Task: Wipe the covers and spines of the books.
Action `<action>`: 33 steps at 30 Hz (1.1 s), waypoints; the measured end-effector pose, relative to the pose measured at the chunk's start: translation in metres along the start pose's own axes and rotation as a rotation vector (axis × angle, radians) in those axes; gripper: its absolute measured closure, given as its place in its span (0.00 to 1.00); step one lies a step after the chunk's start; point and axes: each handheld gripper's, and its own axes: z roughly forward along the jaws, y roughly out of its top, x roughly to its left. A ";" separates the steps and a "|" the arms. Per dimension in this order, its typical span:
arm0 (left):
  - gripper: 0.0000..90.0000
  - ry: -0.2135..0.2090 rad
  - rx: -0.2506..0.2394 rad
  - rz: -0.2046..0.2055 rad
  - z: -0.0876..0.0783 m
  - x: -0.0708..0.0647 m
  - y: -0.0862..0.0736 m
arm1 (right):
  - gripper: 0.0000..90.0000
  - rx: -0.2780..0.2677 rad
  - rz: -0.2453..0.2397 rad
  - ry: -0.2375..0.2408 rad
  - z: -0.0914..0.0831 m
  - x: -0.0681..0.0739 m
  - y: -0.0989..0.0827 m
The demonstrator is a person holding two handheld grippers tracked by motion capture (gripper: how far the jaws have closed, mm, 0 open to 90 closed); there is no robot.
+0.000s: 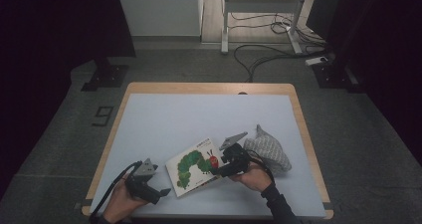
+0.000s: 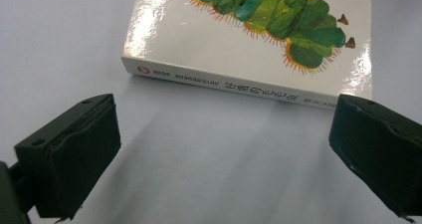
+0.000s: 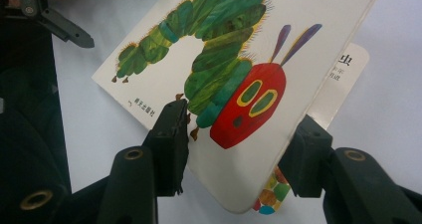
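Right gripper (image 3: 234, 149) has the front cover of the caterpillar picture book (image 1: 195, 166) between its jaws: one jaw lies on top of the cover beside the red caterpillar head, the other sits under the lifted cover edge. From the right gripper view the cover is raised off the page below, whose coloured corner and printed characters show past it; I cannot tell whether both pads press on the cover. Left gripper (image 2: 219, 149) stands wide with nothing between its jaws, low over the surface just short of the book's spine, not touching it.

On the high view the book lies near the front edge of the pale table (image 1: 164, 119), angled, between the two hands. Left hand (image 1: 122, 200) holds its gripper at the book's near-left corner; right hand (image 1: 256, 176) holds its gripper over the book's right part. Just right of that hand, a grey patterned cloth bag (image 1: 268, 149) rests on the table.
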 end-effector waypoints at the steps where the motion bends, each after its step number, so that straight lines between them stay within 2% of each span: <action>1: 0.00 -0.002 -0.001 -0.002 0.000 0.000 0.000 | 0.56 -0.002 0.001 -0.002 -0.001 0.000 -0.001; 10: 0.01 -0.015 -0.001 -0.007 0.001 0.001 0.006 | 0.60 -0.032 -0.007 0.000 -0.006 0.004 -0.008; 17: 0.02 -0.036 -0.015 -0.015 0.000 0.002 0.012 | 0.63 -0.039 0.000 0.007 -0.009 0.005 -0.016; 22: 0.04 -0.049 -0.007 -0.011 0.002 0.002 0.015 | 0.64 -0.044 0.000 0.010 -0.010 0.005 -0.020; 30: 0.10 -0.092 0.001 -0.013 0.012 0.003 0.022 | 0.66 -0.050 0.004 0.013 -0.011 0.006 -0.028; 33: 0.12 -0.122 -0.004 -0.026 0.016 0.004 0.025 | 0.66 -0.050 0.007 0.013 -0.011 0.006 -0.029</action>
